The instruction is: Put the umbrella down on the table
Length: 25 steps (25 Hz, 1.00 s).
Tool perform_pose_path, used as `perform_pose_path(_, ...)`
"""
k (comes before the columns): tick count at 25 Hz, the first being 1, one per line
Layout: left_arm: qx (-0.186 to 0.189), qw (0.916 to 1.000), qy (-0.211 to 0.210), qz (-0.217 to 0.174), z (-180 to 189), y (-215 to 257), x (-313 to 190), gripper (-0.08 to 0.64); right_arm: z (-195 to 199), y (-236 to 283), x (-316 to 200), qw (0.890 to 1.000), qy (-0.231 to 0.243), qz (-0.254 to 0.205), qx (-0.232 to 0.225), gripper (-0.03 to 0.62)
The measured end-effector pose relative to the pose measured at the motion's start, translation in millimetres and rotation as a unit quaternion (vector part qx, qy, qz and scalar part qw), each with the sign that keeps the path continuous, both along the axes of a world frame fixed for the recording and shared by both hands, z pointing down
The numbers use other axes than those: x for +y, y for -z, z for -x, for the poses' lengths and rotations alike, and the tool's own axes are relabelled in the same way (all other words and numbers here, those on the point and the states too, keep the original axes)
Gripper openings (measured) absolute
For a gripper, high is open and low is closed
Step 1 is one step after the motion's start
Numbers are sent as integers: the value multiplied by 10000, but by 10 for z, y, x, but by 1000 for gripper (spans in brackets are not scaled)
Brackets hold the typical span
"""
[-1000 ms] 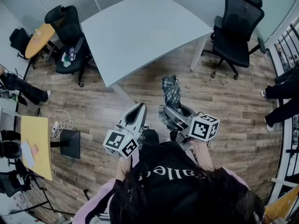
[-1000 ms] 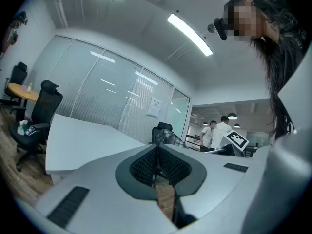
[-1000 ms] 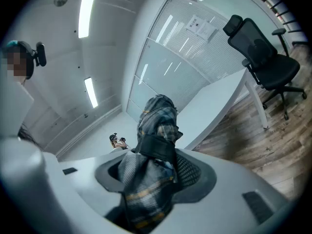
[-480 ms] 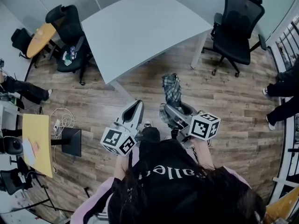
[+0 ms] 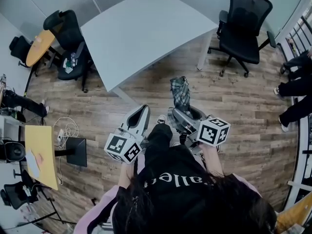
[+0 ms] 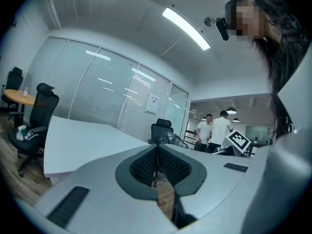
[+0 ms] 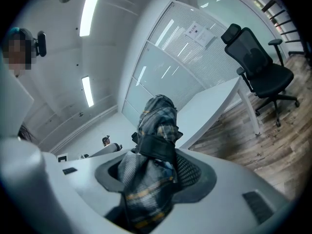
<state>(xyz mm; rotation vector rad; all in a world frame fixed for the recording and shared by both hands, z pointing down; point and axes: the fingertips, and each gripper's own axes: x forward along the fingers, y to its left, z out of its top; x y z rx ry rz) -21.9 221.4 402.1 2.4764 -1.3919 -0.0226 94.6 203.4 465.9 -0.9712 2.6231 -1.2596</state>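
Observation:
A folded plaid umbrella (image 5: 179, 92) sticks out forward from my right gripper (image 5: 181, 117), which is shut on its lower part. In the right gripper view the umbrella (image 7: 155, 130), bound by a dark strap, fills the gap between the jaws of the right gripper (image 7: 156, 177). My left gripper (image 5: 142, 114) is beside it on the left, shut with nothing in it. In the left gripper view the left gripper (image 6: 156, 164) shows its ribbed pads meeting. The white table (image 5: 146, 28) stands ahead, beyond both grippers, and nothing lies on it. Both grippers hang over the wooden floor, apart from the table.
A black office chair (image 5: 241, 26) stands right of the table, another (image 5: 68, 43) to its left beside a small round orange table (image 5: 38, 45). A yellow desk (image 5: 39, 155) and cables (image 5: 63, 128) lie at the left. Other people's legs (image 5: 295, 89) show at the right edge.
The person's foot has stepped forward between the grippers and the view has shifted slightly. Both grippers and the umbrella keep their places.

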Motion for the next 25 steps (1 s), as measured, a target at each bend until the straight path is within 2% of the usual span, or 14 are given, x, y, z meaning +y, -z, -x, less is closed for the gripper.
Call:
perform_pose_path(6,-6,10000,-12,65,27,-75,-205,28,-44,-69,-192,9999,-108,58,37,229)
perform_pose_path(11,144,9999,-57,62,52,-111,-527,28,-25,-112,-499,9997,-140,88,180,227)
perform_pose_path(25,254,9995,-178,40,587,-106,-2007,28,405,-110,-1880,9982,-336,177,471,228)
